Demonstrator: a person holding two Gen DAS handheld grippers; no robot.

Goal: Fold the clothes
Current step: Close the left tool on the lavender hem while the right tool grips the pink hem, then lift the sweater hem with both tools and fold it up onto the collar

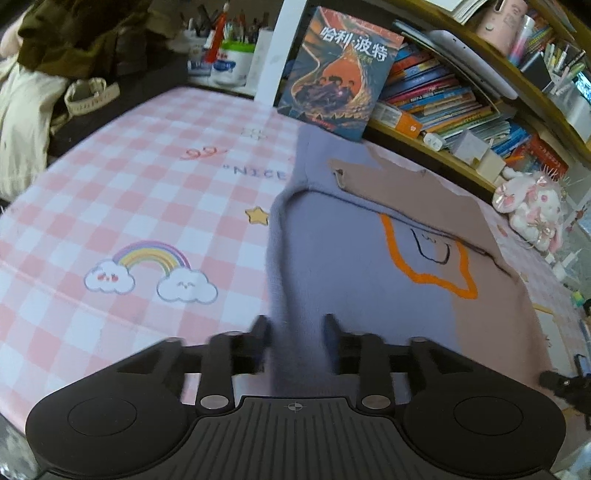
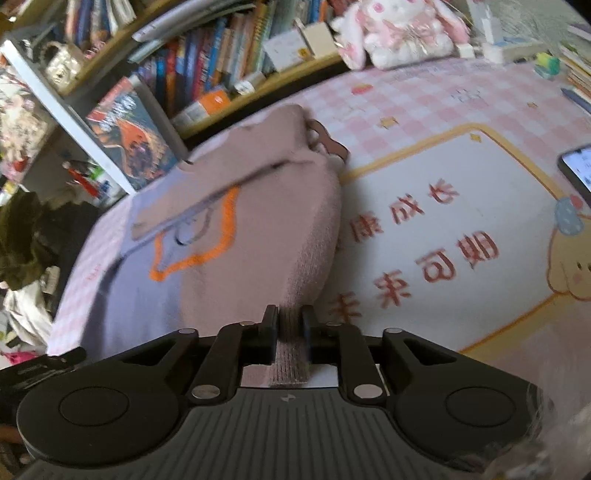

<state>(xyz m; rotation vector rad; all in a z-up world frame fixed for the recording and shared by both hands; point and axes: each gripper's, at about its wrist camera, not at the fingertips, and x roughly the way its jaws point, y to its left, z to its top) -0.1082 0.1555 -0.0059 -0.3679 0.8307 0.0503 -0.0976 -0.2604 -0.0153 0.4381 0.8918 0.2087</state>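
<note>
Bookshelves [image 1: 443,96] crammed with bright spines run along the far edge of the desk, and a paperback [image 1: 338,74] with an orange flame on its cover leans against a white upright there. A pink-and-white checked mat [image 1: 110,184] covers the desk, printed with a rainbow between two clouds on its left part and a cream panel with red characters on its right part. The sweater [image 1: 354,266], half lavender and half dusty pink with an orange outline across the chest, lies down the middle of the mat, its collar end toward the shelves and its hem toward me. My left gripper [image 1: 295,325] has its fingers partway closed around a raised ridge of the lavender side at the near edge; the cloth runs up between them. My right gripper [image 2: 290,321] is pinched narrow on the ribbed pink hem, which sticks out behind the fingers. A pink-and-white plush rabbit [image 2: 402,33] sits at the far right edge of the desk, and a phone [image 2: 576,170] with a lit screen lies at the right edge of the mat.
</note>
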